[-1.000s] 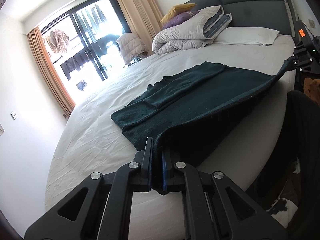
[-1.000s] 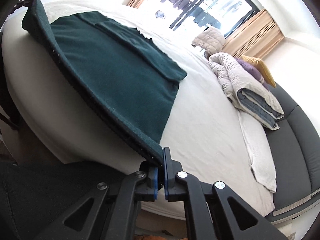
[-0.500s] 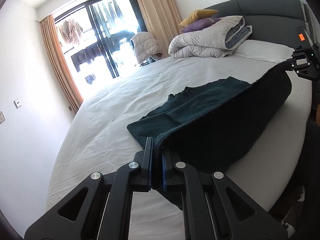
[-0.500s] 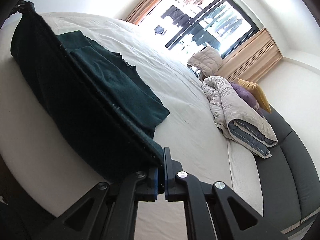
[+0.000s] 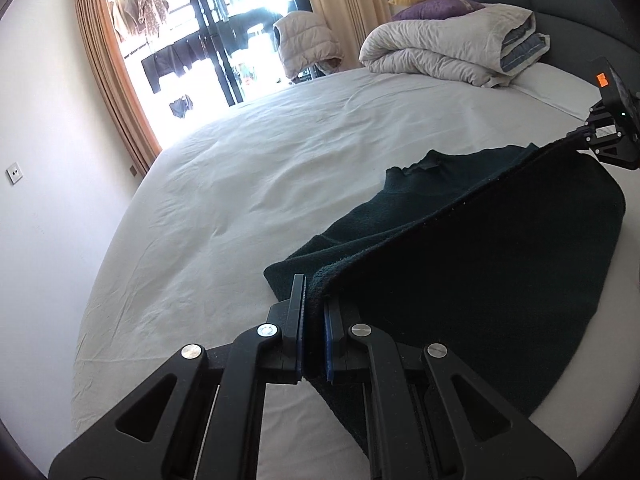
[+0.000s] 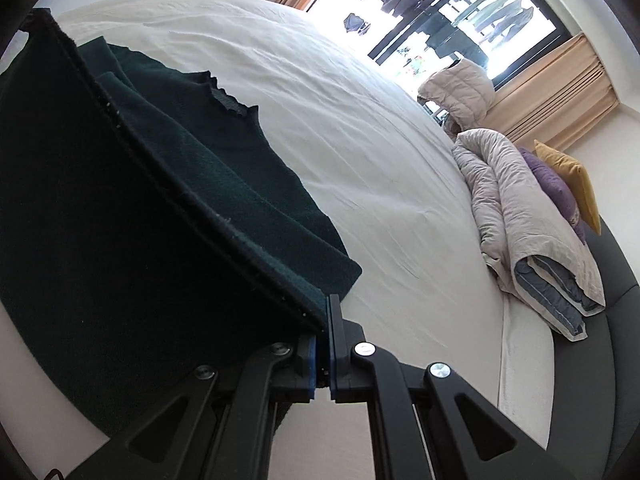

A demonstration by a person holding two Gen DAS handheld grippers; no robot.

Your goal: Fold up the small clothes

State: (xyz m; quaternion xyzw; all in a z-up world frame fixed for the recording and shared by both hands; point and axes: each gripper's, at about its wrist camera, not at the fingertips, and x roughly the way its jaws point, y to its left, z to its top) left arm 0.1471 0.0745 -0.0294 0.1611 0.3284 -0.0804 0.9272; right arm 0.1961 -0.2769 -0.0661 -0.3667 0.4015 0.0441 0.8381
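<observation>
A dark green knit sweater [image 5: 480, 264] lies partly on the white bed [image 5: 256, 184]. My left gripper [image 5: 314, 320] is shut on one corner of its hem. My right gripper [image 6: 324, 336] is shut on the other corner and also shows at the right edge of the left wrist view [image 5: 612, 136]. The hem is stretched taut between them and raised off the bed, so the lower half hangs as a flap over the upper half. The collar end [image 6: 228, 96] rests flat on the sheet.
A folded grey duvet [image 5: 452, 48] with purple and yellow pillows lies by the dark headboard [image 6: 616, 320]. A padded jacket [image 5: 308, 40] sits by the window with tan curtains. The bed's near edge is just below the grippers.
Both grippers have lifted the sweater's hem and carried it forward over the bed towards the collar. The raised flap now stands steeper and covers more of the sweater's lower part.
</observation>
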